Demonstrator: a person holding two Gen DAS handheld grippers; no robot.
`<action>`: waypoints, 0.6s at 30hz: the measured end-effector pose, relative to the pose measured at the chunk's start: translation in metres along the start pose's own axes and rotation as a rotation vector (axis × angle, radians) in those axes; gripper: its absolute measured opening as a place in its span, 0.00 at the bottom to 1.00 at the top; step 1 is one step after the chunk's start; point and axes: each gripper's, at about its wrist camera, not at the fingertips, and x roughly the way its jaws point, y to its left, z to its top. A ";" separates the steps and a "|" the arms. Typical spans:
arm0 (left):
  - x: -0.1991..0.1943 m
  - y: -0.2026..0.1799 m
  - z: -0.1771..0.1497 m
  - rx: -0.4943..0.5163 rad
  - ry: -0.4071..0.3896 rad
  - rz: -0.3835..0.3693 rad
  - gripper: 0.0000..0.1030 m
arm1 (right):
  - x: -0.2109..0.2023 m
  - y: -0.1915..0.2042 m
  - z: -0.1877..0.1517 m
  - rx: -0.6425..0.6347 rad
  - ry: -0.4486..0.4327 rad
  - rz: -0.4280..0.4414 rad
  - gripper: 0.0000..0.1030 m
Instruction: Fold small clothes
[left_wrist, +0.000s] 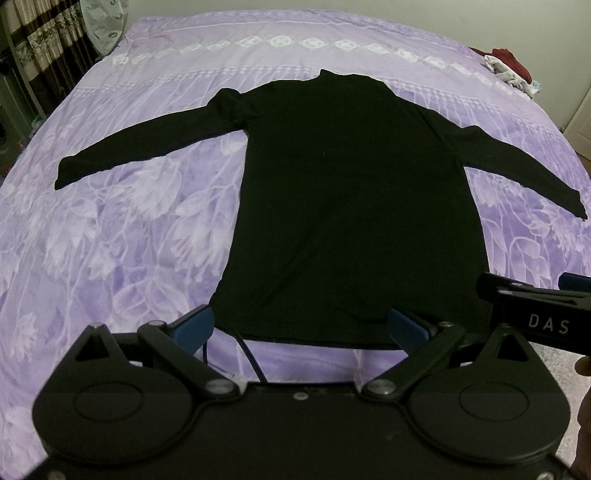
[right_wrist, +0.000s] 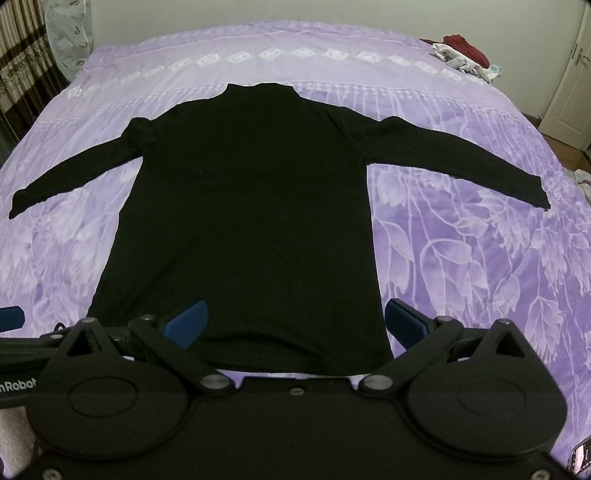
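Observation:
A black long-sleeved top lies flat on the purple flowered bedspread, collar at the far end, both sleeves spread out sideways, hem nearest me. My left gripper hovers open over the hem, nearer its left corner, with nothing between its blue pads. My right gripper hovers open over the hem's right part, blue pads wide apart and holding nothing. The right gripper's body shows at the right edge of the left wrist view.
A heap of red and white clothes sits at the bed's far right corner. Curtains hang at the far left. A white door stands to the right. A black cable lies below the hem.

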 end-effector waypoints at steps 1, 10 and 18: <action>0.000 0.000 0.000 0.001 -0.001 0.000 1.00 | 0.000 0.000 0.000 0.000 0.000 0.000 0.95; 0.000 0.000 -0.002 0.000 0.001 0.000 1.00 | 0.000 -0.002 0.000 0.000 0.001 -0.001 0.95; 0.002 -0.001 -0.001 0.000 0.007 0.001 1.00 | 0.004 0.001 0.000 0.000 0.007 -0.002 0.95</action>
